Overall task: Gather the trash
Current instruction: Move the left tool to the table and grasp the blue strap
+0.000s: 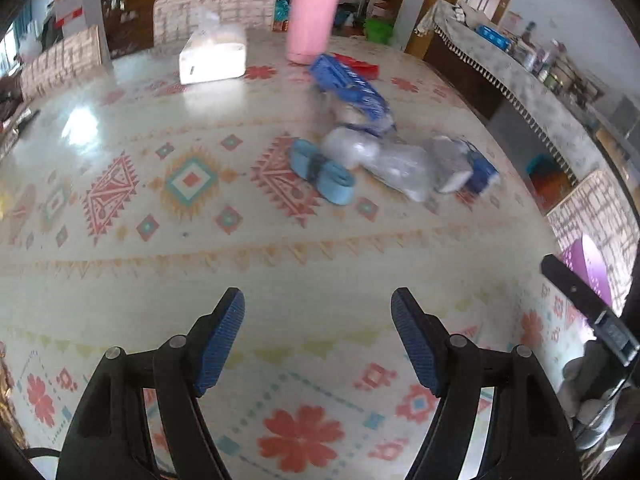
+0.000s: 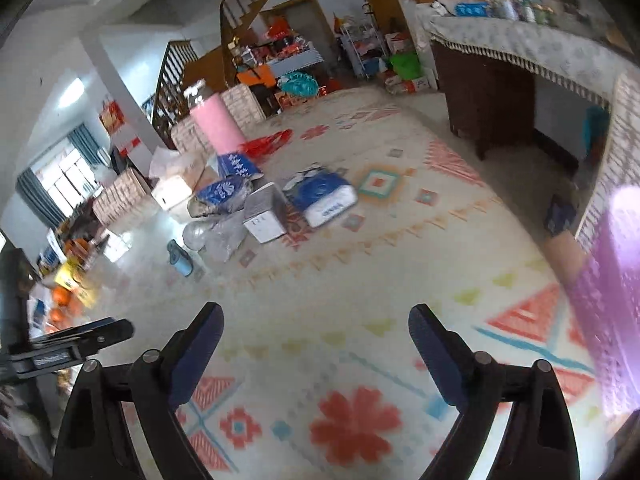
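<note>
A patterned surface [image 1: 200,264] fills both views, covered with a cloth of red, orange and teal motifs. Toward its far side stand a pink cylinder [image 1: 310,20] and a white tissue pack [image 1: 212,58]. The trash lies in a loose cluster near the middle: a blue wrapper [image 1: 350,88], crumpled clear plastic [image 1: 384,158], a small white box [image 2: 266,214], a blue-and-white packet [image 2: 324,196] and a light blue strip [image 1: 320,170]. The left hand-held gripper [image 1: 318,340] and the right hand-held gripper [image 2: 316,356] both hang over bare cloth with jaws spread and nothing between them, well short of the trash.
</note>
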